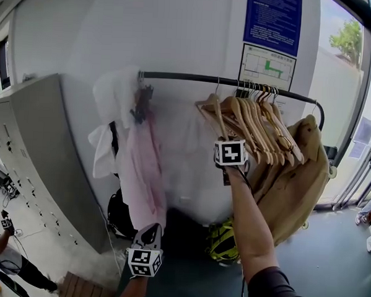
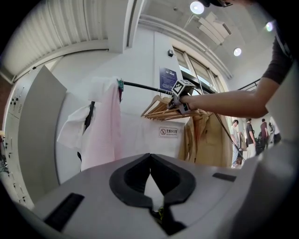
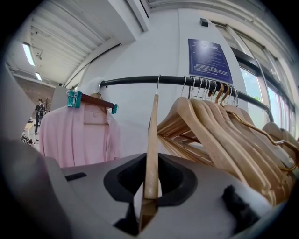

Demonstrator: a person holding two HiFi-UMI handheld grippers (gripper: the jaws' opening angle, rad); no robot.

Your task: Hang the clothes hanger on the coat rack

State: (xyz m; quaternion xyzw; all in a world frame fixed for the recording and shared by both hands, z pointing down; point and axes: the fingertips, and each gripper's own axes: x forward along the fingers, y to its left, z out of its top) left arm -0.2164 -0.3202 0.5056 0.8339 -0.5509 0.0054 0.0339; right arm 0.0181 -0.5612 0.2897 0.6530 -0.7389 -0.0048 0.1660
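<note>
A black rail runs across the top of the coat rack. The wooden hanger appears edge-on in the right gripper view, and its wire hook reaches up to the rail. My right gripper is shut on the hanger's lower part, just left of the row of hangers. In the head view the hanger hangs left of that row, above the right gripper's marker cube. My left gripper is low and left of it, away from the rack, shut with nothing between its jaws.
Several wooden hangers crowd the rail's right part above a tan coat. A pink garment hangs at the rail's left end. A grey cabinet stands on the left. A yellow-green item lies under the rack.
</note>
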